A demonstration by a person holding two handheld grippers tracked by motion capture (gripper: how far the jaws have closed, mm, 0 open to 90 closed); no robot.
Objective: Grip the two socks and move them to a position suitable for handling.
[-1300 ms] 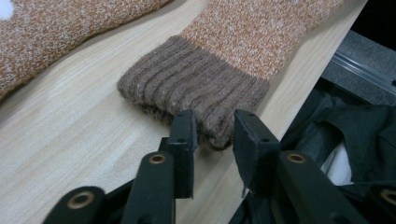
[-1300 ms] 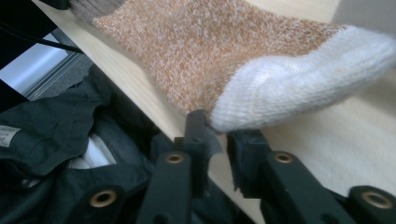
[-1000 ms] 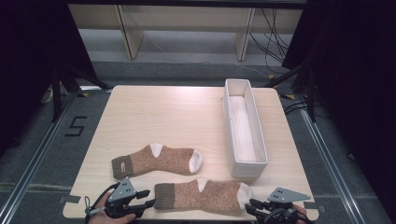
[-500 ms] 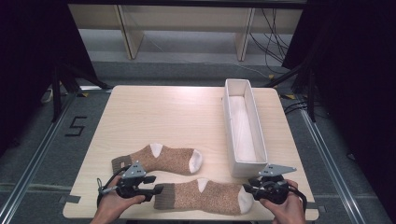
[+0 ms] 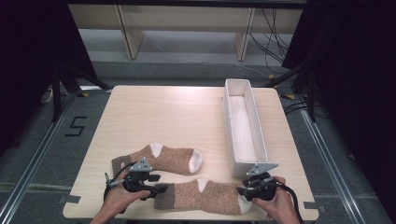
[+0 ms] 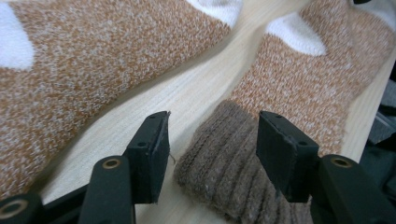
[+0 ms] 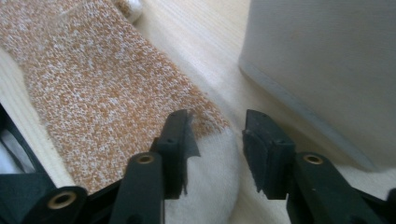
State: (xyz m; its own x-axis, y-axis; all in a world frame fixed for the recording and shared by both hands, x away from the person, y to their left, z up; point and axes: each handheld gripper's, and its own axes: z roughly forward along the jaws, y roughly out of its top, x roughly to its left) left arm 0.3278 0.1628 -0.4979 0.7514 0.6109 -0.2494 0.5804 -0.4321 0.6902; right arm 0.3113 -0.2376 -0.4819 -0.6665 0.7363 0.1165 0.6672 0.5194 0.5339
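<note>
Two brown socks with white heels and toes lie on the wooden table (image 5: 163, 112). The near sock (image 5: 205, 196) lies along the front edge, and the far sock (image 5: 161, 157) sits just behind it. My left gripper (image 5: 161, 188) is open at the near sock's ribbed cuff (image 6: 224, 158), and its jaws (image 6: 212, 126) stand either side of the cuff without pressing it. My right gripper (image 5: 240, 190) is open at the same sock's white toe (image 7: 210, 177), with the toe's edge between its jaws (image 7: 217, 123).
A long white bin (image 5: 243, 126) stands lengthwise on the right side of the table; its near end wall (image 7: 327, 60) is close beside my right gripper. The far sock (image 6: 93, 70) lies just left of my left jaw. Shelving stands beyond the table.
Both hands have come forward from the table's front edge and inward. The left gripper has reached the near sock's cuff and the right gripper its toe. The socks lie as before.
</note>
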